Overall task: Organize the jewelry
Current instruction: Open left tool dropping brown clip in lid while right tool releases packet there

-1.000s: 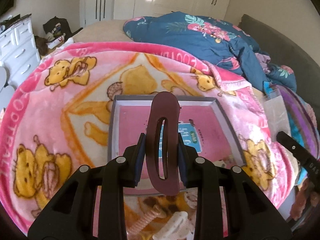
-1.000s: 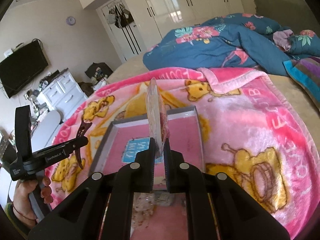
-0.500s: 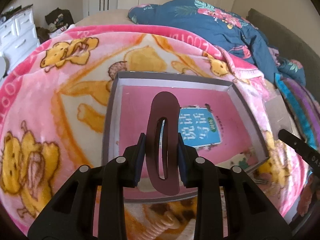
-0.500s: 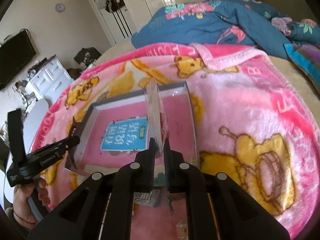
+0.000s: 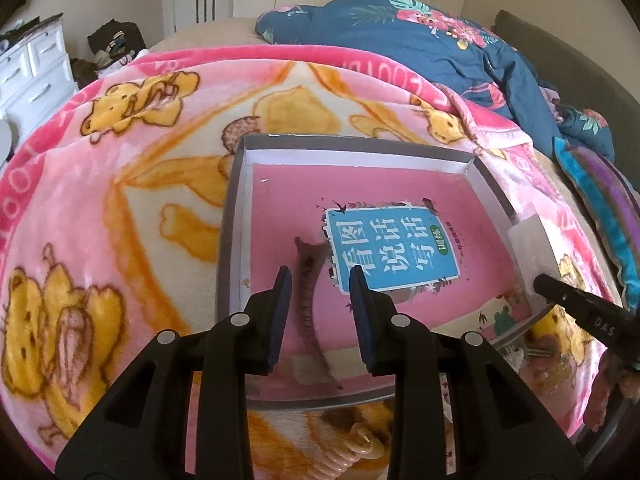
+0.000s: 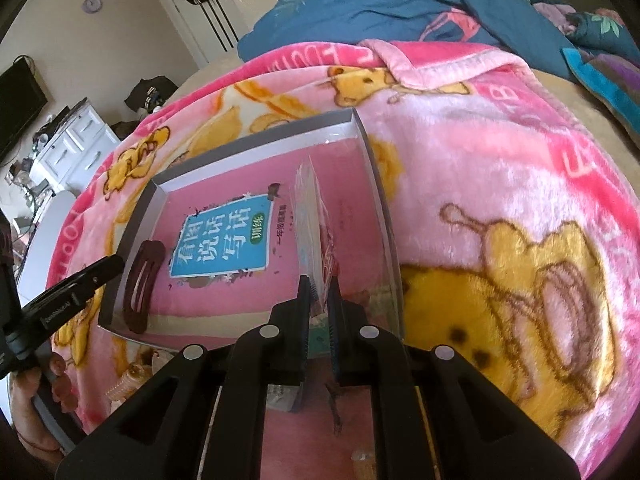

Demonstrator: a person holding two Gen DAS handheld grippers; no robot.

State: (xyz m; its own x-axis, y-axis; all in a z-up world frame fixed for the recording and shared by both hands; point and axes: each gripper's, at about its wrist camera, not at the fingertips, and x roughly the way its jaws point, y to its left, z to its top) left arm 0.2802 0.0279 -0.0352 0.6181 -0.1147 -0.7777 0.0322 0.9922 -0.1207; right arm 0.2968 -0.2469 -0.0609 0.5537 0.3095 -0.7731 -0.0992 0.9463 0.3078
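Two risks are standing out at this moment. First, the left gripper [image 5: 319, 294] is hanging with its fingers spread and grasping nothing, while the dark maroon oval plastic hair clip [image 5: 309, 304] is lying directly between and below them on the floor of the shallow grey-walled cardboard box [image 5: 232, 216]; any lowering or forward drift of those fingers is likely to be nudging the clip across the smooth pink book cover or snagging it. Second, the right gripper [image 6: 320, 294] is clenching the lower edge of a thin clear plastic packet with pink-and-white contents [image 6: 312, 208], which is standing upright over the right half of the box; if released from that attitude, the packet is likely to be tipping sideways, possibly onto the box wall or out onto the pink bear-print fleece blanket [image 6: 500, 184]. The soft blanket is also giving the box an unsteady footing. The box is containing a pink book with a blue title panel [image 6: 222, 240], and the clip is resting on that book near the left wall. Several small pieces, including a peach spiral hair tie [image 5: 352, 454], are waiting outside the near wall.
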